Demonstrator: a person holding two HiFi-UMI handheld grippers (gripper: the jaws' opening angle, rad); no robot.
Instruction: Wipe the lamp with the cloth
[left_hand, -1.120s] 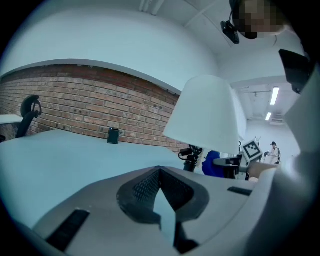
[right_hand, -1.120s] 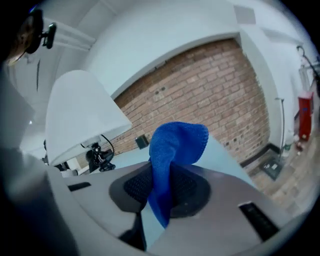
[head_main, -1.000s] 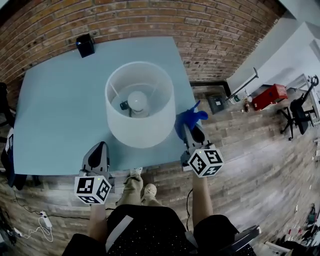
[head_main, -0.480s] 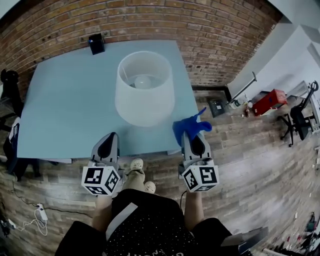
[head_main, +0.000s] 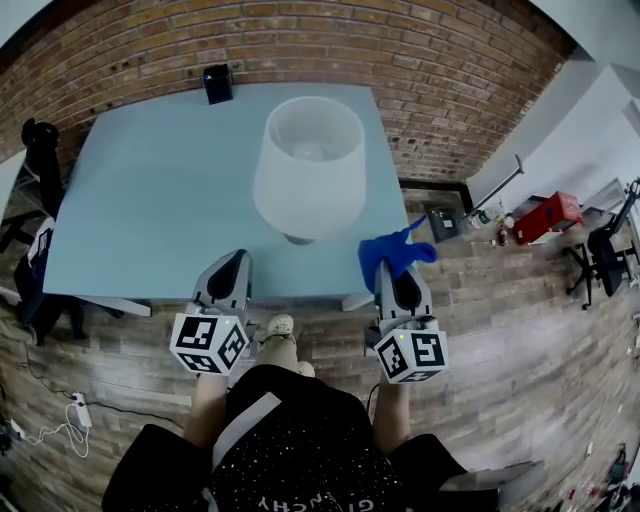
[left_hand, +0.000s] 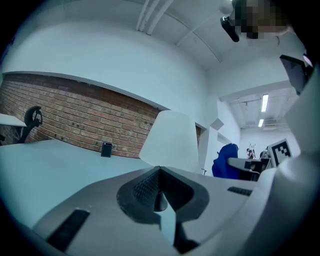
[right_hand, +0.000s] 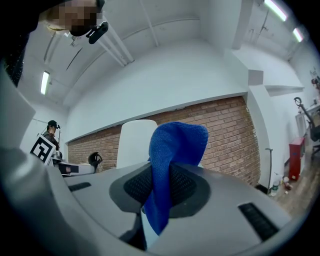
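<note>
White table lamp with a tapered translucent shade (head_main: 308, 168) stands on the pale blue table (head_main: 150, 190), in its front right part, nearer the front edge than the back; we see it upright, with nothing touching it. Our right gripper (head_main: 398, 282) hangs just off the table's front right corner, above the wooden floor (head_main: 500, 300); its jaws are clenched on the blue microfibre cloth (head_main: 392, 255), which stands up out of them as a folded flap and hangs below them too. From the right gripper view the cloth (right_hand: 175, 150) covers part of the lamp (right_hand: 131, 145), yet the two are apart. Our left gripper (head_main: 230, 270) sits over the table's front edge, left of the lamp; its jaws are pressed together with nothing between them. A small black box (head_main: 217, 83) rests at the back edge, against the brick wall (head_main: 300, 40).

We judge that wiping has not begun. The shade looks light and sits on a narrow base near the front edge; a firm sideways push could tip it or slide it off; the idle left gripper could steady it. Only a pinch of cloth is held; dragging it could pull it free. If the flap folds away, bare jaw tips might scrape or dent the shade.
</note>
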